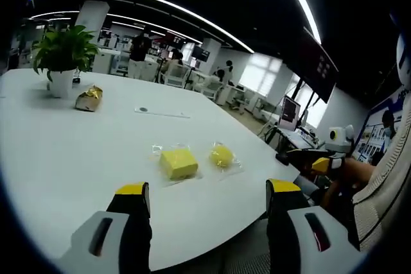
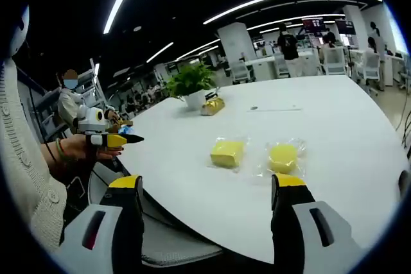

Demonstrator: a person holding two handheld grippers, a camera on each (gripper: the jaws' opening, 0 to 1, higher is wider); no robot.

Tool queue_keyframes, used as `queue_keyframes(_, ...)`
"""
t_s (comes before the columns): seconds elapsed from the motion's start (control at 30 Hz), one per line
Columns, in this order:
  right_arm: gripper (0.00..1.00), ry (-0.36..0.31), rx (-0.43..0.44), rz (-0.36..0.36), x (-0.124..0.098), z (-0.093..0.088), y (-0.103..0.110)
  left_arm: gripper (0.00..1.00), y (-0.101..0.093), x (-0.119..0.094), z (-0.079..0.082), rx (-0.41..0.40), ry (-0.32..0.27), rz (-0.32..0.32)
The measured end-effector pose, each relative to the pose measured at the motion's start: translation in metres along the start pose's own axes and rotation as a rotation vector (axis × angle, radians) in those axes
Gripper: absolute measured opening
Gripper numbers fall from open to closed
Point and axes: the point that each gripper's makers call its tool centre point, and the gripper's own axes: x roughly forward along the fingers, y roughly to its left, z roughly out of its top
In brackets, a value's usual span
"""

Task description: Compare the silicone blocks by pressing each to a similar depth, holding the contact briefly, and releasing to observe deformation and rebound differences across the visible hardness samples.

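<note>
Both tools are spread wide and hold nothing: the left tool [image 1: 209, 194] and the right tool [image 2: 210, 187] each hang back off the near edge of the tabletop [image 1: 58, 152], with yellow-tipped jaws apart and well short of the samples. In the right gripper view the left tool [image 2: 114, 139] also shows at the left, in a person's hand [image 2: 80, 149]; its jaw gap cannot be read from that angle.

On the white tabletop, toward its near edge, lie the two silicone samples, each in a clear wrapper: the square yellow block [image 1: 178, 163] and, just beside it, the smaller round yellow block [image 1: 221, 155]. Neither shows any dent, and nothing touches them.

Near the far edge stand a potted plant [image 1: 62, 56] and a small gold-wrapped packet [image 1: 89, 97] just beside it.

My judgement is that the comparison has not started: no press, hold or release is done, and both blocks are left to test.
</note>
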Motion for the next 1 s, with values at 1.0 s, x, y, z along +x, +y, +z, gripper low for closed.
queue_keyframes(1.0,0.75,0.008,-0.023,-0.003,0.0007,-0.0032,0.0018,0.73,0.0033,-0.0080,-0.0024,-0.037,-0.019,0.016)
